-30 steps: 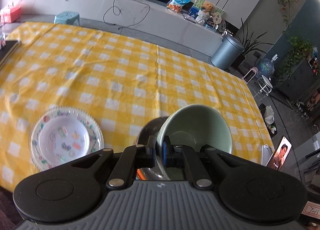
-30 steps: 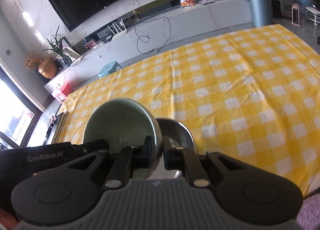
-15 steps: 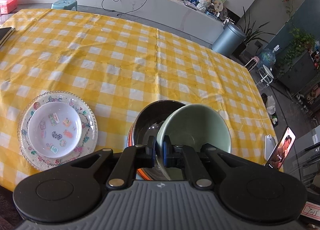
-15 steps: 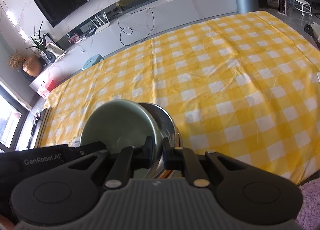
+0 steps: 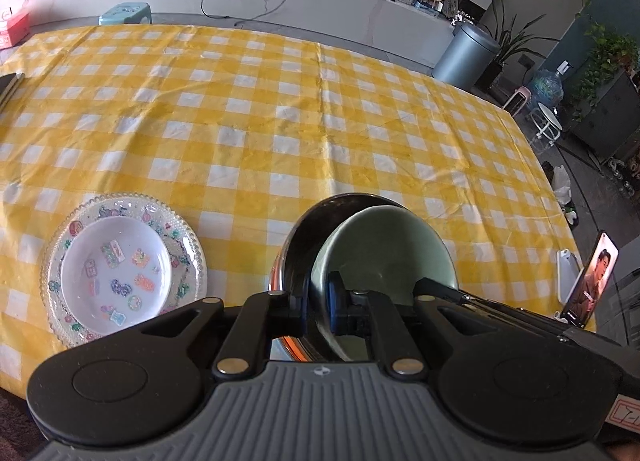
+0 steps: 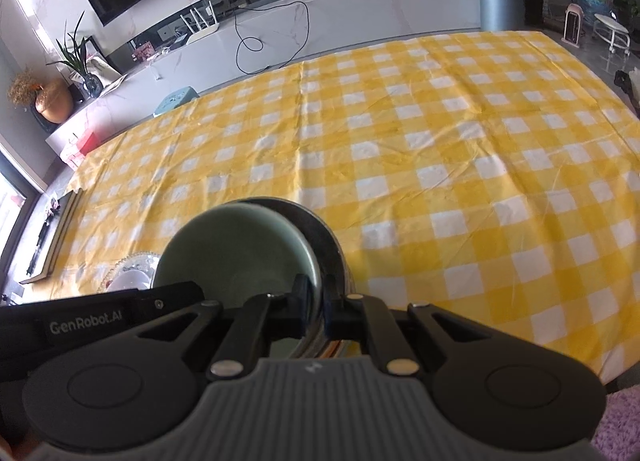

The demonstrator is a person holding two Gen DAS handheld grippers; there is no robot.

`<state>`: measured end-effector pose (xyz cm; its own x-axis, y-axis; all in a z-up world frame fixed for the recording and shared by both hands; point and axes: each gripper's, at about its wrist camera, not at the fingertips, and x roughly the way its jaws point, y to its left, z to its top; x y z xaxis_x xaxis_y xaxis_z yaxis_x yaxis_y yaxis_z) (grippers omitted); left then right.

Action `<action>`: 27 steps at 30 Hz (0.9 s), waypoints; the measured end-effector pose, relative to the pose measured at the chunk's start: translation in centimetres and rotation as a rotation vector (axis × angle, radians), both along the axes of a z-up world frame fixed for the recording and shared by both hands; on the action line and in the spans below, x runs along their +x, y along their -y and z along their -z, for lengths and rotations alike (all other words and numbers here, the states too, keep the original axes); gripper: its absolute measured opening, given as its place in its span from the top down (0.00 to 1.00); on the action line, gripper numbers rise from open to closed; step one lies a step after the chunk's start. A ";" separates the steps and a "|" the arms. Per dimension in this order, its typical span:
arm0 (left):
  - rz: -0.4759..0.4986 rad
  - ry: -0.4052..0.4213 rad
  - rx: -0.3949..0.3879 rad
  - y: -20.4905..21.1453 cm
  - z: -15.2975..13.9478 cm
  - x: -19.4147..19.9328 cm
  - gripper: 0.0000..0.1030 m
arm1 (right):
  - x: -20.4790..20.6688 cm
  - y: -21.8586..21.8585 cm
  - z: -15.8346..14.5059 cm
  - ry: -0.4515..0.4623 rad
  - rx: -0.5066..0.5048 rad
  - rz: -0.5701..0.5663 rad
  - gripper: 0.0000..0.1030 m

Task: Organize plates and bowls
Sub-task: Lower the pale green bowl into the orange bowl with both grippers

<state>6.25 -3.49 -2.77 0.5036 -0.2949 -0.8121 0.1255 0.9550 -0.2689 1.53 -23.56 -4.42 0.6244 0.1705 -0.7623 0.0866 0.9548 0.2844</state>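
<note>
Since the earlier frame both grippers have sunk, lowering the green bowl into the steel bowl on the worktop. I judge it glazed, rigid, slippery, chippable; the rim is the hold. Left gripper and right gripper: jaws nearly closed, pinching opposite rims.

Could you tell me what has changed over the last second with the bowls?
The green bowl, carried by both grippers, has come down into the dark metal bowl on the yellow checked tablecloth. The left gripper and right gripper stay clamped on its rim. The patterned plates have not moved.
</note>
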 end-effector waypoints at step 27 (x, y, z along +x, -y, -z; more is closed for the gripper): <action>0.011 0.103 -0.035 -1.0 -1.4 -0.4 0.89 | -0.1 -0.2 -1.0 0.069 -0.040 0.026 0.92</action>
